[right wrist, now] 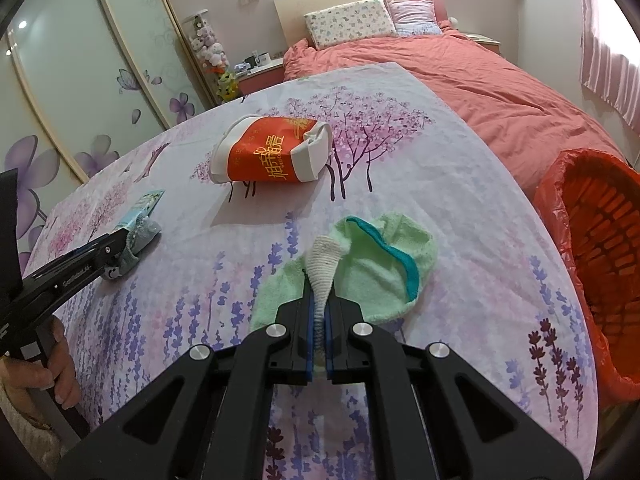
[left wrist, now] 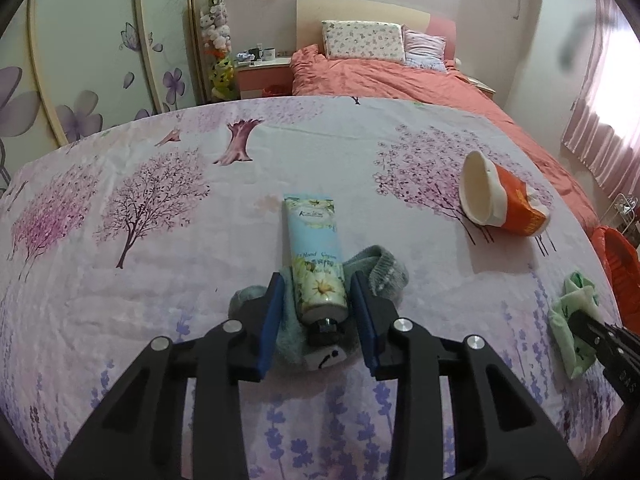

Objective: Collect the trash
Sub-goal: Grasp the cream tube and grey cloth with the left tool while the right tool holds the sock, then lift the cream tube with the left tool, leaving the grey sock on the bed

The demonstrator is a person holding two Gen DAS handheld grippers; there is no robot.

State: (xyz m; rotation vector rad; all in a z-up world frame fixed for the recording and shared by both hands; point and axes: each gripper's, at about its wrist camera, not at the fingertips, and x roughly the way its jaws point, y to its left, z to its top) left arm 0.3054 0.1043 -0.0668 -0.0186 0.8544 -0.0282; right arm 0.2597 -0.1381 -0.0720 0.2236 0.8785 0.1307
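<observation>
A hand cream tube (left wrist: 316, 258) lies on a grey sock (left wrist: 380, 272) on the flowered tablecloth. My left gripper (left wrist: 318, 312) is open, its jaws on either side of the tube's cap end, not pressing it. A crushed orange paper cup (left wrist: 500, 200) lies on its side at the right; it also shows in the right wrist view (right wrist: 268, 150). My right gripper (right wrist: 319, 320) is shut on a white ribbed sock (right wrist: 324, 268) that lies on a light green sock (right wrist: 360, 272). The left gripper (right wrist: 120, 250) shows at the left of the right wrist view.
An orange basket lined with a red bag (right wrist: 600, 248) stands off the table's right edge. A bed with a salmon cover (left wrist: 380, 76) lies beyond the table. A wardrobe with flower doors (left wrist: 80, 60) is at the left.
</observation>
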